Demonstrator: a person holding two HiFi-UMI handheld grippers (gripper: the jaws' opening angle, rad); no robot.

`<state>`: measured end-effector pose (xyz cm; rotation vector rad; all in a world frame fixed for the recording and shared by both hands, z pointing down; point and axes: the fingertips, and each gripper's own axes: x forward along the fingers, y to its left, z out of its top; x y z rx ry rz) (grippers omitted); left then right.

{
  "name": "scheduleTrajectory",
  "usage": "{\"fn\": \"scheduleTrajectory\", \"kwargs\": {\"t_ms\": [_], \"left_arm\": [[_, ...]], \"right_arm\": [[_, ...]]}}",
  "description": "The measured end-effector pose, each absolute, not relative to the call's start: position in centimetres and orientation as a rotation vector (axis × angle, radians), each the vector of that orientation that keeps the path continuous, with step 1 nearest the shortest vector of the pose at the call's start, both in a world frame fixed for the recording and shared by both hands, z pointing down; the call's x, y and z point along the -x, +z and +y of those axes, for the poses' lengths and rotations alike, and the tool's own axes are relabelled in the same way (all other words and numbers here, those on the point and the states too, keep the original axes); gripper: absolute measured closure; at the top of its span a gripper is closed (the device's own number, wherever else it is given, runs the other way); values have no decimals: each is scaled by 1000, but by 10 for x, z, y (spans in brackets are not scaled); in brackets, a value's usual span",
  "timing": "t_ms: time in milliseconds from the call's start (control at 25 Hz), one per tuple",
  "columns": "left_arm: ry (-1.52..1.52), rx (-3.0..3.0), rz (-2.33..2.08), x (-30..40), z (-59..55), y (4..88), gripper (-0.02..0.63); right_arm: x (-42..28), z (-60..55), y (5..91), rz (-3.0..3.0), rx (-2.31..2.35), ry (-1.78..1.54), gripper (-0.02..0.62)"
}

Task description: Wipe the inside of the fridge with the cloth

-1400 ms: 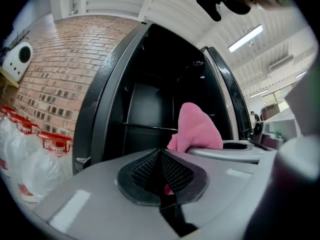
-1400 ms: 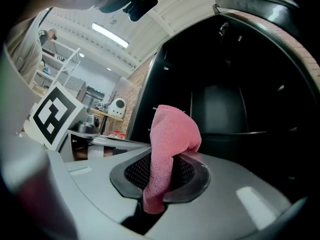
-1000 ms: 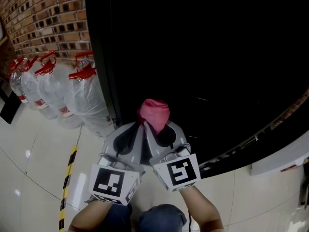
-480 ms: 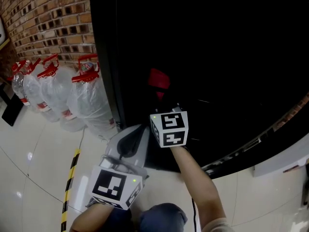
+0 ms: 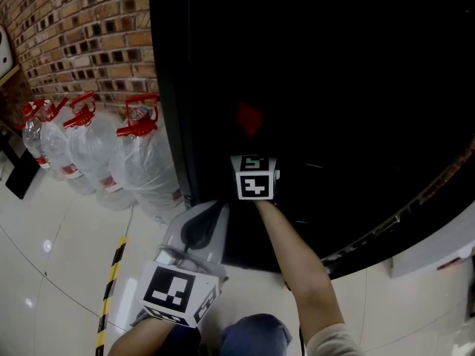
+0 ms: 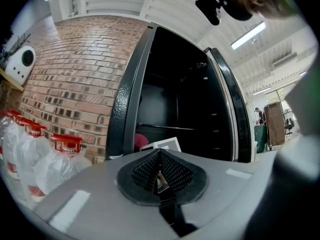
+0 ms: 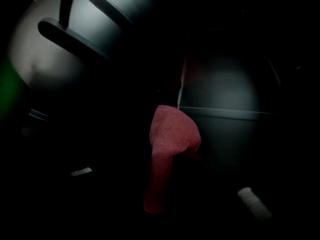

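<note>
Nearest the body, the left gripper, grey with black ribbed pads, is held low outside the tall black open fridge. Its 2 jaws are closed together with nothing between them. The left gripper view looks up from outside into the fridge.

Further out, the right gripper is extended on a straight arm into the dark fridge cavity, its marker cube just past the door line. Its jaws are clamped on the lower end of the red terry cloth. The rest of the cloth stands up and folds over loose beyond the jaw tips. A pale shelf edge is seen just behind the cloth. Whether the cloth touches any surface cannot be told in the dark.

Beside the fridge on its left, clear plastic water bottles with red caps are stood close together against a brick wall.

Risks, as judged:
- Only 1 end of the cloth is gripped, so it could be dragged out of the jaws by friction once pressed along a wall or shelf.
- With the loose fold flopping, bare jaw tips could be scraped on the liner instead of cloth.
- The interior is very dark, so contact may be misjudged and patches missed.
- A shelf edge could snag the cloth.
- The bottles could be knocked if the idle left gripper swings outward.
</note>
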<state>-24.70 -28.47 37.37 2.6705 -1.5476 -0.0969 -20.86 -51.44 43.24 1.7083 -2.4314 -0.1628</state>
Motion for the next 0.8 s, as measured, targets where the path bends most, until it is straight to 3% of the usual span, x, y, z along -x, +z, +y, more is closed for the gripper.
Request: {"fn": "scheduleTrajectory", "kwargs": {"t_ms": [320, 800], "left_arm": [[-90, -2704, -1558, 248, -279, 367, 617], [-114, -2718, -1410, 215, -277, 363, 618]], "right_arm": [[179, -532, 440, -2324, -1812, -138, 537], [45, -521, 441, -2057, -2118, -36, 537]]}}
